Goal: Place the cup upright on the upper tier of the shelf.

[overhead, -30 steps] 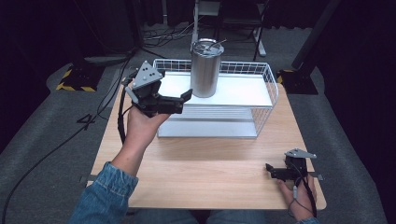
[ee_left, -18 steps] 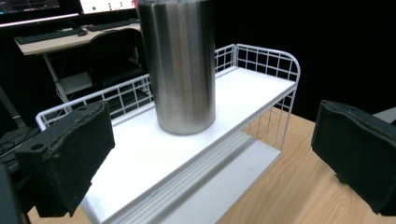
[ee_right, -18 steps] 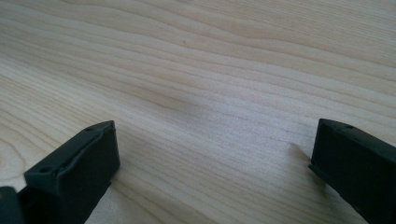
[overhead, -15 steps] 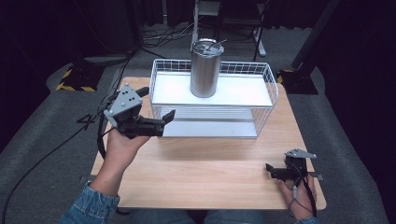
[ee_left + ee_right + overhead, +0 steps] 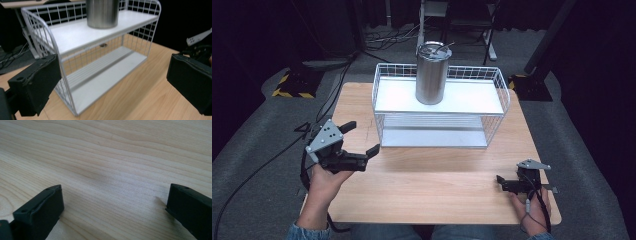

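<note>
At the left side of the high view, the left gripper [image 5: 360, 138] is held in a hand [image 5: 324, 177] above the left edge of the wooden worktop [image 5: 432, 185]. Its fingers [image 5: 372, 150] are spread wide apart and hold nothing. They point to the right, toward the white wire rack [image 5: 439, 145], and they are near its left front corner but do not touch it. In the left gripper view the two black fingers [image 5: 35, 85] stand at both sides of the picture, with the rack [image 5: 47, 35] between them and farther away.

The rack stands in the middle of the worktop, at the far side. It has two levels, an upper shelf [image 5: 462, 97] and a lower shelf [image 5: 432, 137]. The steel tumbler [image 5: 432, 72] stands upright on the upper shelf, a little to the left of the middle of it. In the left gripper view, the bottom part of the tumbler [image 5: 102, 13] rests on this shelf, well apart from the fingers.

At the right, the right gripper [image 5: 501, 180] lies low at the front right corner of the worktop, with a hand [image 5: 532, 207] behind it. In the right gripper view its fingers [image 5: 40, 212] are open and empty, with bare wood [image 5: 112, 177] between them, and they are close to the surface. This gripper is well apart from the rack and from the tumbler.
</note>
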